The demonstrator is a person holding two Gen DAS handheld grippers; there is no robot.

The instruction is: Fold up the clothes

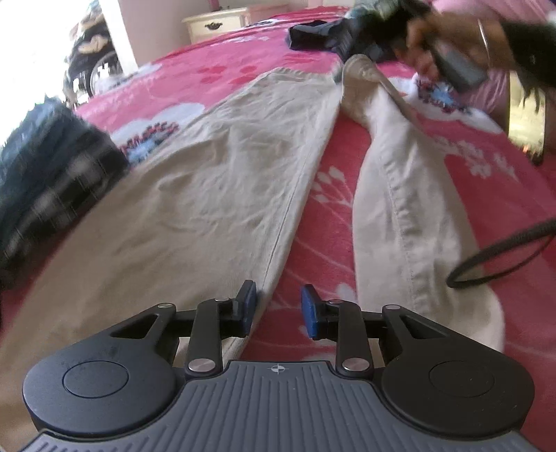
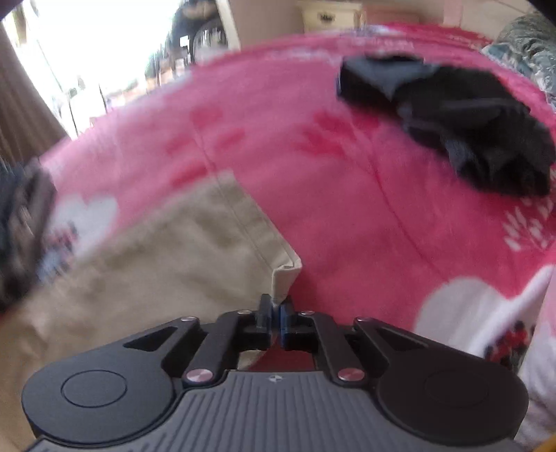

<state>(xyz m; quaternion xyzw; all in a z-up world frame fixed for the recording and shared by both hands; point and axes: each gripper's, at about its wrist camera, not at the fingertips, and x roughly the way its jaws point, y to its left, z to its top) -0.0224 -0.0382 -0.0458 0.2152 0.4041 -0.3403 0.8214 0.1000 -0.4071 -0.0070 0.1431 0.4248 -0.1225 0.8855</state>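
Observation:
Beige trousers (image 1: 226,180) lie spread along the pink floral bedspread (image 1: 330,215), their two legs side by side. My left gripper (image 1: 279,307) hovers open low over the near end, its blue pads either side of the wide leg's inner edge. In the left wrist view a hand holds my right gripper (image 1: 342,69) at the far end of the narrow leg, which is lifted there. In the right wrist view my right gripper (image 2: 276,309) is shut on a corner of the beige trousers (image 2: 173,264).
A dark plaid garment (image 1: 45,174) lies at the left beside the trousers. A crumpled black garment (image 2: 451,121) sits farther up the bed. A black cable (image 1: 504,250) loops over the bedspread at the right. A cream nightstand (image 1: 219,21) stands beyond the bed.

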